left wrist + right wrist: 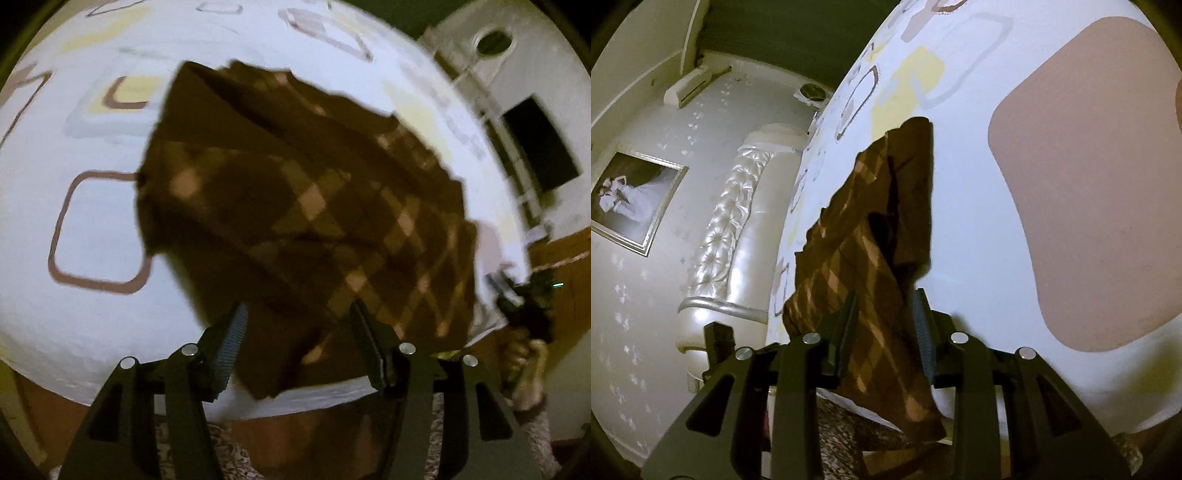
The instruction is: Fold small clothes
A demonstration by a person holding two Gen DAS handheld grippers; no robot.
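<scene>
A brown checked garment lies folded and rumpled on the white patterned bedsheet, one corner hanging over the near edge of the bed. Above that edge my left gripper is open, its fingers wide apart and touching nothing. In the right wrist view the same garment runs away along the sheet. Its near end passes between the fingers of my right gripper, which stand a little apart and do not pinch it. The right gripper and the hand holding it also show at the right of the left wrist view.
A padded cream headboard stands at the far end of the bed. A framed picture and an air conditioner hang on the wall. A dark screen is on another wall. Patterned fabric shows below the bed edge.
</scene>
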